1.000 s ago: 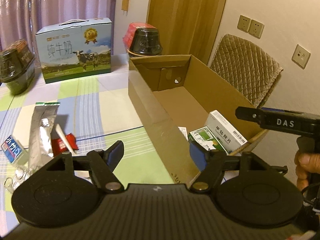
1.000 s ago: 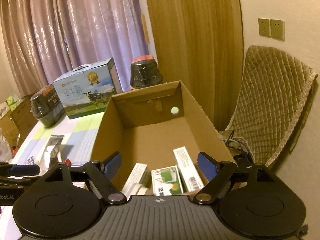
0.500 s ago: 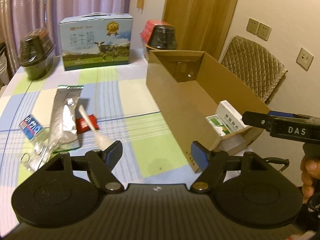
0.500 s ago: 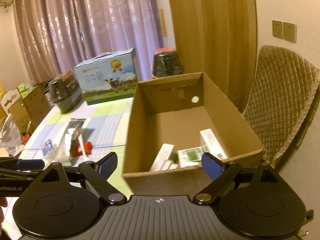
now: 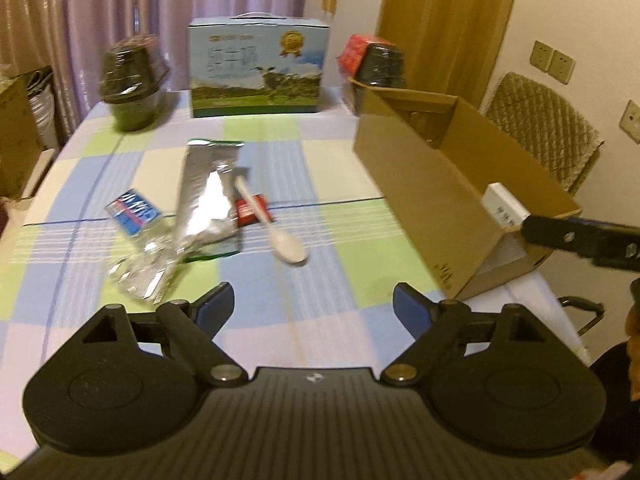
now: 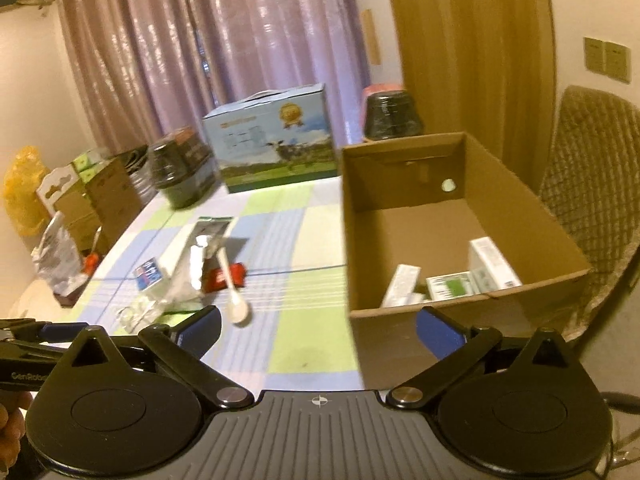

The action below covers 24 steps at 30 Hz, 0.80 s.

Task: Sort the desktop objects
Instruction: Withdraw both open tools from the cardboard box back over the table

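I'm holding both tongs over the checked tablecloth [image 5: 320, 176], nothing between either pair. Cardboard box [image 6: 400, 340] is sitting on the cloth's right side, open-topped — medicine boxes [image 6: 454, 285] are lying in its near end. The silver foil pouch [image 5: 208, 204] is lying mid-table, a white spoon [image 5: 272, 228] just to its right crossing a small red packet [image 5: 250, 210], a blue sachet [image 5: 134, 210] to its left. Left gripper [image 5: 313, 307] is widening, empty. Right gripper [image 6: 318, 327] is widening too — already spread very wide, empty.
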Motion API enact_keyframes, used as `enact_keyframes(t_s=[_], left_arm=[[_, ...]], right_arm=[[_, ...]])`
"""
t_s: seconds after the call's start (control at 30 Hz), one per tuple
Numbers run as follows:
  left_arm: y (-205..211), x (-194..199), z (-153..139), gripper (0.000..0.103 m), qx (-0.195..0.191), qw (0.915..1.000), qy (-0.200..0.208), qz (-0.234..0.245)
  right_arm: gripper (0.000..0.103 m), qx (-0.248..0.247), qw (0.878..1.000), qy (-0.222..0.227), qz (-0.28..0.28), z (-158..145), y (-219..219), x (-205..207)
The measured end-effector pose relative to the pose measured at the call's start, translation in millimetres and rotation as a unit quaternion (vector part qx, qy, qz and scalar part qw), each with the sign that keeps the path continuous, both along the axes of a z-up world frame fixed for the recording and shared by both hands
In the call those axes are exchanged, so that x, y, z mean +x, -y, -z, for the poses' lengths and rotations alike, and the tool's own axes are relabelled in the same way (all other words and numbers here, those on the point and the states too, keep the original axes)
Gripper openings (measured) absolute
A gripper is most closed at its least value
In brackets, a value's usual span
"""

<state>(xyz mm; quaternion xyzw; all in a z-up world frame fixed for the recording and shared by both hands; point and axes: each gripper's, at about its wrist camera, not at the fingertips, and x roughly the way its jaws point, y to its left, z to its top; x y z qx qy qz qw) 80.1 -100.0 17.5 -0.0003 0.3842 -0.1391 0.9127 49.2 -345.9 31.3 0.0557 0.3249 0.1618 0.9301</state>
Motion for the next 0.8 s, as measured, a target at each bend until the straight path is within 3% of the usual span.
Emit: enact_keyframes(t_s=[0.43, 0.8], left_arm=[[-72.9, -8.1, 13.1, 0.09, 0.029, 0.9983, -0.009, -0.049], [-98.1, 1.0, 18.7, 0.092, 0.038, 0.9984, -0.005, -0.042]], right_arm=[[0.101, -0.017, 0.998, 0.002, -0.058, 15.5, -46.8, -9.7], [0.101, -0.028, 0.996, -0.006, -0.089, 29.1, -72.2, -5.0]])
